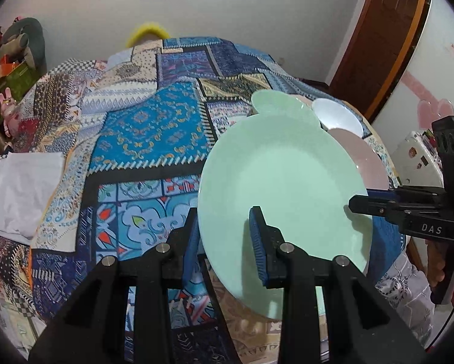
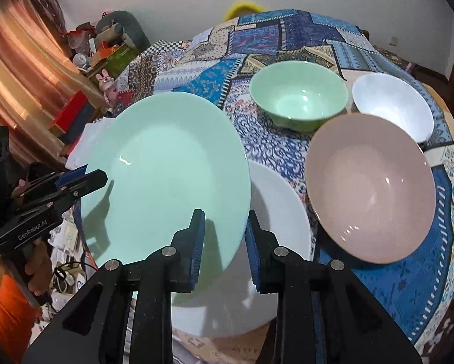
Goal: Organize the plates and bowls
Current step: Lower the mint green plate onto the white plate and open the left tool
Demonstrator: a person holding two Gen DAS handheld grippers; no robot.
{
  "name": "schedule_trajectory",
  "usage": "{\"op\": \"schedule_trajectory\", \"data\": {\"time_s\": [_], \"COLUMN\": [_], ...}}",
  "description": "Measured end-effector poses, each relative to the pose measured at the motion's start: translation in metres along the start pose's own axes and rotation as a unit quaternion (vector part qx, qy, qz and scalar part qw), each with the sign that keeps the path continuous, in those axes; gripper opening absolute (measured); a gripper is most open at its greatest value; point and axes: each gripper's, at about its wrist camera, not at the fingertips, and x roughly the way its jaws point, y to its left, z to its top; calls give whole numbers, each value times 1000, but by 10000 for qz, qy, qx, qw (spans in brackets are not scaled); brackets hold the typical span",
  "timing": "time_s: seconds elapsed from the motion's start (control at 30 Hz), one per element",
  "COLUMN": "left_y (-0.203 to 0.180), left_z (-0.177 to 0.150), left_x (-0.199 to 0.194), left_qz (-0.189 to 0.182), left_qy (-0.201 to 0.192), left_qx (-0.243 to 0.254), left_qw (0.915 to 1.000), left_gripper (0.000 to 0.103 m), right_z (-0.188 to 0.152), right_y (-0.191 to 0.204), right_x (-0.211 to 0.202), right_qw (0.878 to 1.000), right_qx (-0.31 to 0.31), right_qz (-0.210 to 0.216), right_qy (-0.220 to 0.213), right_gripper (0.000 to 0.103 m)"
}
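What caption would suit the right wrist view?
Both grippers hold a green plate over a white plate.

**Clearance around the dishes**

Far and left bench: open cloth. Right side crowded: green bowl, white bowl, pink plate close together. Green plate overhangs white plate.

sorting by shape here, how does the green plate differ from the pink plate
The green plate is mint and looks shallow; the pink plate is dusty pink and looks deeper. The green plate is tilted and straddled by the left claw and the right claw at opposite rims, overlapping a white plate; the pink plate lies on the patterned cloth, with neither claw on it. Both are round, glossy and hold nothing.
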Motion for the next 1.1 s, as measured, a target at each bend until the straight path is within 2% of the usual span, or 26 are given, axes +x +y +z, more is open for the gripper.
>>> {"op": "schedule_trajectory", "data": {"time_s": [0.3, 0.67, 1.1], "left_y": [-8, -27, -30], "left_z": [-14, -20, -13], "left_x": [17, 46, 60], "left_qz": [-56, -104, 164], "left_qy": [225, 589, 670], "left_qx": [28, 271, 443], "left_qw": [9997, 9978, 9966], "left_gripper": [31, 31, 31], "right_z": [-18, -31, -34], "right_y": [-11, -31, -32], "right_x": [8, 8, 7], "right_qw": [9996, 9986, 9991], "right_qx": [99, 423, 306], "right_qz": [16, 15, 35], "right_qy": [272, 302, 299], "right_gripper": [25, 25, 26]}}
